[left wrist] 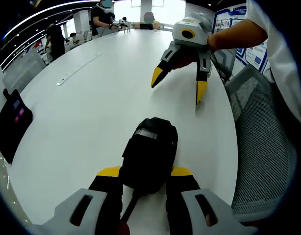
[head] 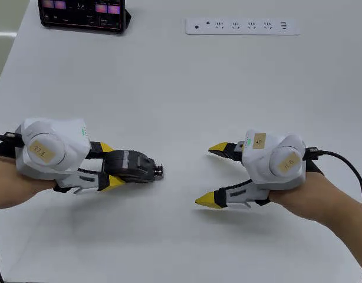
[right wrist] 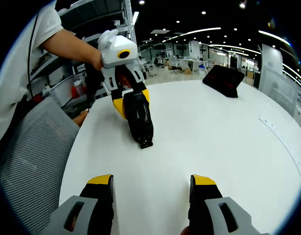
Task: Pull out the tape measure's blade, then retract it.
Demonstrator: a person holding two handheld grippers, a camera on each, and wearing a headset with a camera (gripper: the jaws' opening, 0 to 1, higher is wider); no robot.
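A black tape measure (head: 132, 166) lies on the white table, its blade tip pointing right. My left gripper (head: 110, 165) is shut on its rear half, yellow fingertips on either side. In the left gripper view the tape measure (left wrist: 149, 153) sits between the jaws. My right gripper (head: 211, 174) stands open a short way to the right of the tape's tip, nothing between its fingers. In the right gripper view the tape measure (right wrist: 139, 116) and the left gripper (right wrist: 129, 102) lie ahead of the open jaws. The right gripper (left wrist: 181, 83) appears across the table in the left gripper view.
A white power strip (head: 242, 26) lies at the table's far edge, and a dark tablet-like screen (head: 82, 13) stands at the far left. A mesh chair (left wrist: 261, 147) stands beside the table. People sit at the far end of the room.
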